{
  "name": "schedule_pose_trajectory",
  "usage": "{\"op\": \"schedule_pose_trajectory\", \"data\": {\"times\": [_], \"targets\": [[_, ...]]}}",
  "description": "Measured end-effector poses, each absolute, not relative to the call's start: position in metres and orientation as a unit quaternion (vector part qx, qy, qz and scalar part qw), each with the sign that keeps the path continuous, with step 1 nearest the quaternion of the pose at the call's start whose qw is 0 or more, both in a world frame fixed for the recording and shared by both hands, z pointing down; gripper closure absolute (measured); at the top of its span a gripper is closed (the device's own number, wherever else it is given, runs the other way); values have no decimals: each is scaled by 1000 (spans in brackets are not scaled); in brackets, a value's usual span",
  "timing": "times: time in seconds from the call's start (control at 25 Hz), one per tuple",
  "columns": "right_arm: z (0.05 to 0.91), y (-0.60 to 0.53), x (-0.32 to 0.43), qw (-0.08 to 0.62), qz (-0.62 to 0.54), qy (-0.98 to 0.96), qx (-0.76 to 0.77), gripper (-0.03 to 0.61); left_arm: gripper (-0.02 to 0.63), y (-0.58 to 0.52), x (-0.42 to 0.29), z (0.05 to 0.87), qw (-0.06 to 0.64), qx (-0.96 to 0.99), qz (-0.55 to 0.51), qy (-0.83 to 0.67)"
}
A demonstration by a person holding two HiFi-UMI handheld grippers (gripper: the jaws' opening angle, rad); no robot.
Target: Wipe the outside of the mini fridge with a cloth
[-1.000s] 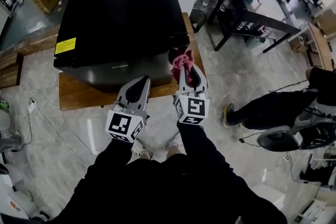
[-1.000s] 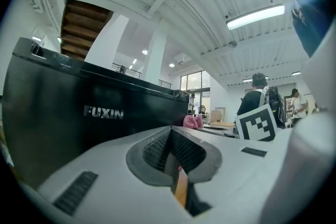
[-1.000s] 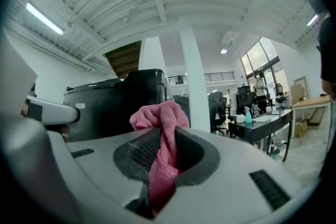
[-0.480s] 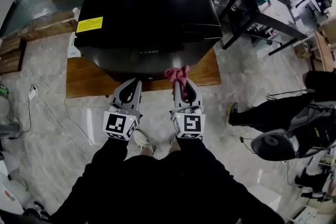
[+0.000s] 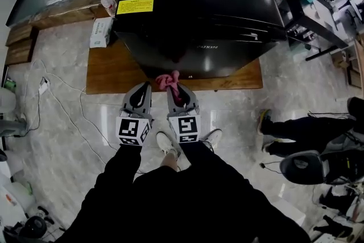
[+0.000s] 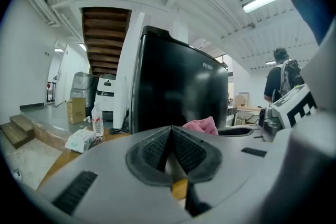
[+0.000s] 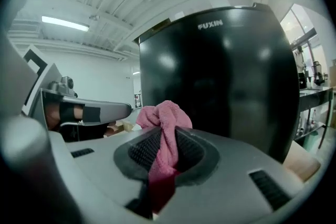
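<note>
A crumpled pink cloth (image 7: 160, 113) is pinched by the right gripper (image 7: 167, 145), the glossy black mini fridge (image 7: 226, 81) standing just ahead of its jaws; the left gripper (image 6: 170, 139) is pressed together, empty; wiping is judged hardly begun

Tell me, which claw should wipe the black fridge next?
Probably the right claw. It is shut on the pink cloth and points at the fridge front. The left claw is shut on nothing.

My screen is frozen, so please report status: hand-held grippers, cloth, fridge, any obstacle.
Left hand-held gripper shut, empty. Right hand-held gripper shut on crumpled pink cloth. Glossy black mini fridge directly ahead, contact unclear. No obstacle seen.
</note>
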State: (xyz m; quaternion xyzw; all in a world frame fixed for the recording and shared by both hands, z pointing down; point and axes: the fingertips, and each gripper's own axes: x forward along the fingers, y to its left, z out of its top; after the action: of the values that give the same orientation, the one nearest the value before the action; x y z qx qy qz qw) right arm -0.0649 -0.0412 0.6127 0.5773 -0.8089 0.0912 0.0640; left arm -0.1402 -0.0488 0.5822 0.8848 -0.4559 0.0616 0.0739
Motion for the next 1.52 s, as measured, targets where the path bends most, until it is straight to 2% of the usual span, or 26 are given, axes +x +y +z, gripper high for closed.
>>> {"op": "schedule_pose_trajectory", "data": {"times": [0.32,0.76,1.04,1.52], "targets": [[674,-75,-113,84,139,-802,574,506,609,-68,-184,634,98,876,86,-464],[707,-109,-109,52,209,-776,593,508,609,-78,-181,664,116,877,98,-456],[712,-103,-67,60,216,-767,601,509,609,-83,-135,669,122,886,93,-438],[720,-85,74,80,221,-737,634,502,609,-79,13,672,127,912,98,-378]]}}
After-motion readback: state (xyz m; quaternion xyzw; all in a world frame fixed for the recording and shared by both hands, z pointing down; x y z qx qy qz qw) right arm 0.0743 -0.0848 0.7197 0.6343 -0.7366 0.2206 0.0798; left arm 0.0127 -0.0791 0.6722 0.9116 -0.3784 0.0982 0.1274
